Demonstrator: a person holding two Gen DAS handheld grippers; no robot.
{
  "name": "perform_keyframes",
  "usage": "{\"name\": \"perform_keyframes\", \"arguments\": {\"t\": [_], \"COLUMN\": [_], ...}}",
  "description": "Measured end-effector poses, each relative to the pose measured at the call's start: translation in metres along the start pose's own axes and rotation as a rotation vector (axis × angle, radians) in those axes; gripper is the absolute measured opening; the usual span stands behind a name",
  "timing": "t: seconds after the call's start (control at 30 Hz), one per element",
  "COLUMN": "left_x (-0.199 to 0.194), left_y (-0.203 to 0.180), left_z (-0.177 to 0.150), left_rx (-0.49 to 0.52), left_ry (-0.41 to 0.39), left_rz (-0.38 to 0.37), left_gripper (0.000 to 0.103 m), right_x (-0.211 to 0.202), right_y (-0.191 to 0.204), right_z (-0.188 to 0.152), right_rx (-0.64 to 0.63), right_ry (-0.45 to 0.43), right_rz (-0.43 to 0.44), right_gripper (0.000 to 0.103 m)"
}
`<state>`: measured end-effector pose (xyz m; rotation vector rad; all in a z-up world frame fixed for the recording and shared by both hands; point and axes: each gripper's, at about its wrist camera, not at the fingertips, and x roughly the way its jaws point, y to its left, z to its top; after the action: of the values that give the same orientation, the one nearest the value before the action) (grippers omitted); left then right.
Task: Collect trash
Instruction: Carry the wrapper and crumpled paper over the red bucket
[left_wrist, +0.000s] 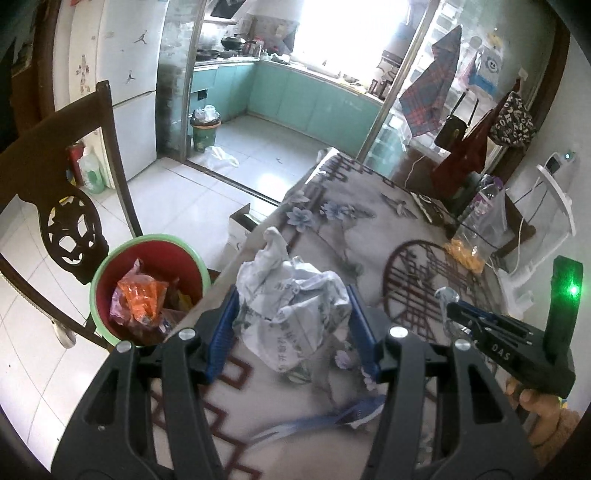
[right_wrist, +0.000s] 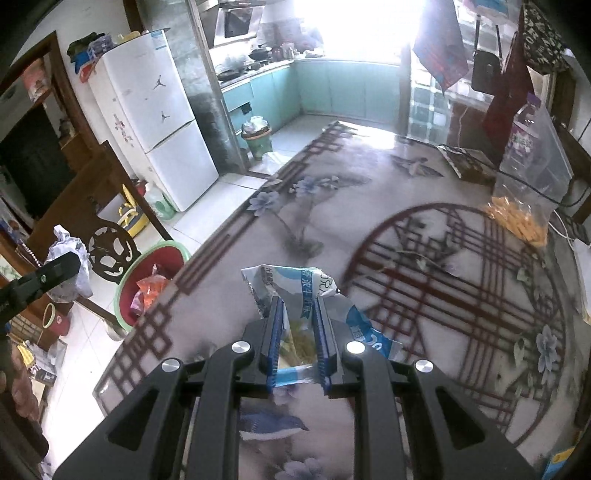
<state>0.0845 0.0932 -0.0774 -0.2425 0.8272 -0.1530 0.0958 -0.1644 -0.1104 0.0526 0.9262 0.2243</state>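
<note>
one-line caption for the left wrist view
Left hand-held gripper holds crumpled paper near the red bin.

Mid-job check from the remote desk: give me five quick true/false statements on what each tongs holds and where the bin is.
1. The left tongs hold a crumpled paper wad. True.
2. The right tongs are empty. False: they are shut on a blue and white wrapper.
3. The red bin with a green rim sits on the table. False: it stands beside the table edge, next to a carved wooden chair.
4. The bin already holds an orange wrapper. True.
5. A clear bag of yellow pieces lies inside the bin. False: it rests on the table.
</note>
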Motion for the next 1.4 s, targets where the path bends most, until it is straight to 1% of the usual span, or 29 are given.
{"name": "perform_keyframes", "arguments": {"t": [0.4, 0.8, 1.1, 1.23, 1.4], "left_x": [-0.002, 0.002, 0.015, 0.022, 0.035], "left_y": [0.068, 0.136, 0.181, 0.196, 0.211], "left_z": [0.019, 0.052, 0.073, 0.078, 0.086], "left_rx": [-0.026, -0.018, -0.026, -0.029, -0.036], "left_ry": [-0.001, -0.013, -0.007, 0.005, 0.021], "left_rz": [0.011, 0.009, 0.031, 0.038, 0.043], "left_gripper": [0.054, 0.054, 0.054, 0.054, 0.054], "right_x": [0.029, 0.052, 0.080, 0.105, 0.133], "right_y": [0.068, 0.143, 0.212, 0.238, 0.258], "right_z": [0.019, 0.036, 0.051, 0.055, 0.061], "right_rx": [-0.032, -0.049, -0.127, -0.156, -0.157], "right_ry": [0.012, -0.004, 0.009, 0.042, 0.085], "right_rz": [0.003, 0.018, 0.088, 0.137, 0.173], "right_gripper": [0.017, 0.017, 0.017, 0.017, 0.017]}}
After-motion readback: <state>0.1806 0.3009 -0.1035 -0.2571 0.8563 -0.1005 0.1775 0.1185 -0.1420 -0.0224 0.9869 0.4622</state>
